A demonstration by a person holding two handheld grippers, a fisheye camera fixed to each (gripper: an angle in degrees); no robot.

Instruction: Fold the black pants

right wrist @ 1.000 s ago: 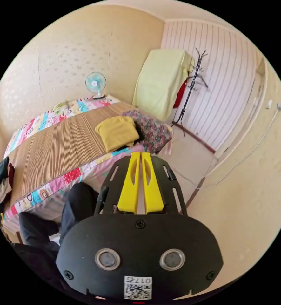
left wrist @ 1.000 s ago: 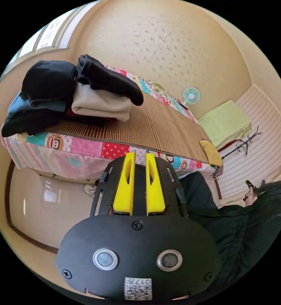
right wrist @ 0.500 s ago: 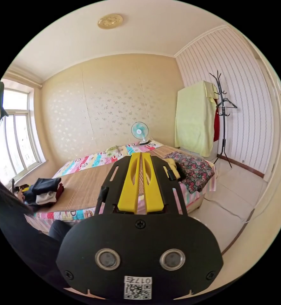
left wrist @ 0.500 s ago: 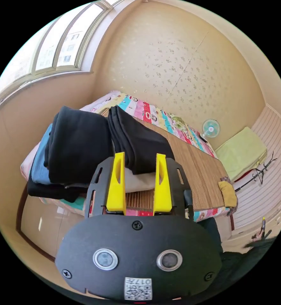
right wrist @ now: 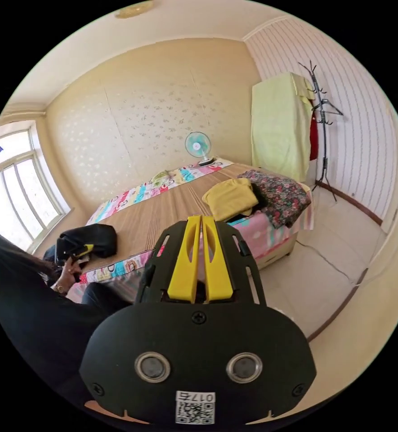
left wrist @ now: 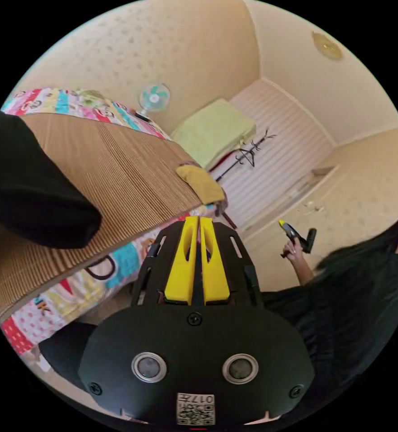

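Observation:
A black garment [left wrist: 32, 189] lies on the bed's bamboo mat [left wrist: 127, 157] at the left of the left gripper view. In the right gripper view, black clothes [right wrist: 91, 237] are piled at the bed's near left corner. My left gripper [left wrist: 198, 221] hangs off the bed's edge, jaws shut with nothing between them. A hand holds it beside that pile, where the left gripper [right wrist: 87, 247] shows small. My right gripper [right wrist: 200, 219] is shut and holds nothing, pointing over the bed from a distance. In the left gripper view a hand holds the right gripper [left wrist: 283, 224] far to the right.
A folded yellow garment [right wrist: 230, 198] and a floral cloth [right wrist: 280, 195] lie at the bed's far end. A fan [right wrist: 197, 145], a green-draped item [right wrist: 277, 126] and a coat rack [right wrist: 322, 105] stand behind. Pale floor [right wrist: 329, 265] lies right of the bed. A person in dark clothes [left wrist: 351, 306] stands between the grippers.
The left jaws stood open half a second ago facing the clothes pile and are now shut; that view has swung right. The right jaws stayed shut while their view tilted.

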